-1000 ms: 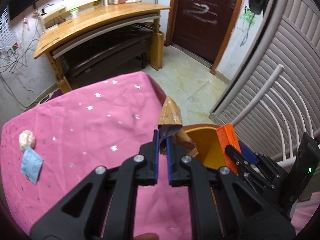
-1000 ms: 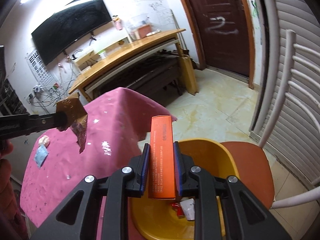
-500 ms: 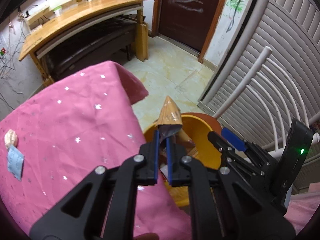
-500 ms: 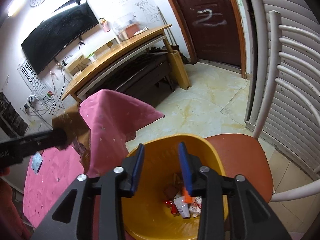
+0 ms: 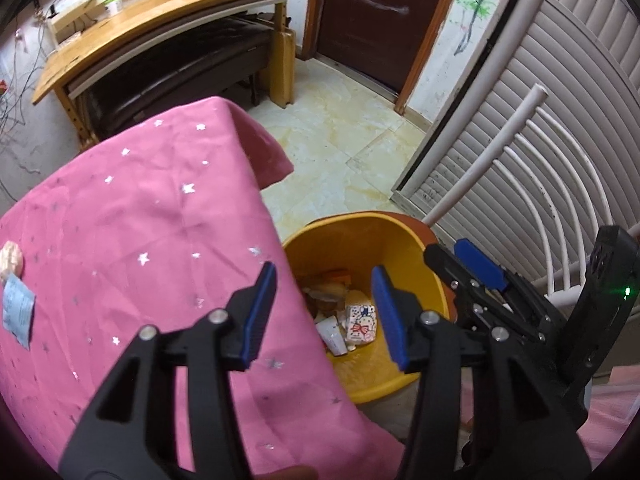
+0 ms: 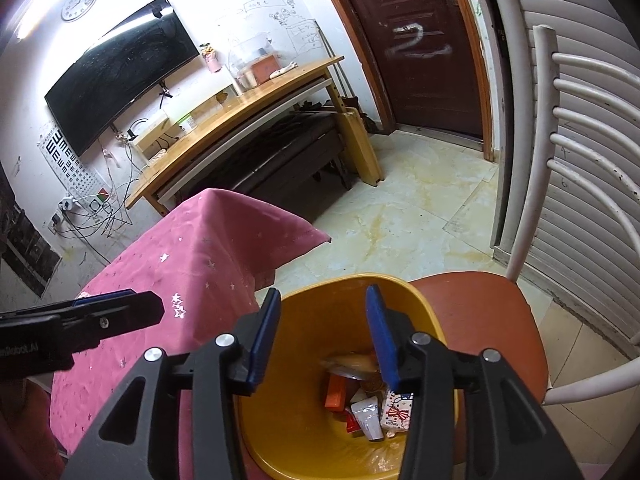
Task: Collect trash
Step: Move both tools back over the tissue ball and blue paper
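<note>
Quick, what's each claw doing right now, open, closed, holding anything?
Left claw: open, holding nothing, at the near rim of the yellow bin.
Right claw: open, holding nothing, over the same bin.

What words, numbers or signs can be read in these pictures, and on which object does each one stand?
"2": white paint on the brown door.
Rows of "E" shapes: eye chart on the wall.
"...Robot.AI", partly cut off: left gripper body.
Wall drawings, clock and wrappers in the yellow bin: too small to read.

Bright indoor light, glare at upper left of right view, fisheye-bent edges, dark corners.
</note>
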A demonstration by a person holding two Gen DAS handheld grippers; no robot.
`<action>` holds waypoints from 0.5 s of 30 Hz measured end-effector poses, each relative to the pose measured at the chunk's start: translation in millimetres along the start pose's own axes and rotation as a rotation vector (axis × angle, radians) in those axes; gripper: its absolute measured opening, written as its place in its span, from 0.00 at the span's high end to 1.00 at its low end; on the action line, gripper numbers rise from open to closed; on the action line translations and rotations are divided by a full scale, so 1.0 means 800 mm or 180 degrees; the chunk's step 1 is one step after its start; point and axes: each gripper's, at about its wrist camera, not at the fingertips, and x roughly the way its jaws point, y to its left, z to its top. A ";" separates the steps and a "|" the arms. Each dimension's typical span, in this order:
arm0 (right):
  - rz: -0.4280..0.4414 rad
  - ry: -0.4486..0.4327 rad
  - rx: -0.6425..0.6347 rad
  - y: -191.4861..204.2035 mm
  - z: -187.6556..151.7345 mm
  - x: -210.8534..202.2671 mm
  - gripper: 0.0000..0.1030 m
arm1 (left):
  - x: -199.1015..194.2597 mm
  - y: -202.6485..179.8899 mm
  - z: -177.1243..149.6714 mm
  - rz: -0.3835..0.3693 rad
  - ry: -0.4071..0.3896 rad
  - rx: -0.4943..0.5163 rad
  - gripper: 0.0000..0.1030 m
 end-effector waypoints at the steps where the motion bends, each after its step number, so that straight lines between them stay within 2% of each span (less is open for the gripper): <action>1: 0.0006 -0.0003 -0.0014 0.001 0.000 0.000 0.61 | -0.003 0.006 -0.001 -0.0004 -0.0018 -0.0023 0.55; 7: 0.0133 -0.0053 -0.0165 0.028 -0.003 -0.006 0.59 | -0.030 0.047 -0.004 0.0044 -0.0185 -0.0196 0.55; 15: 0.0267 0.0004 -0.0488 0.086 -0.012 -0.001 0.46 | -0.062 0.117 -0.005 0.0162 -0.0313 -0.0468 0.53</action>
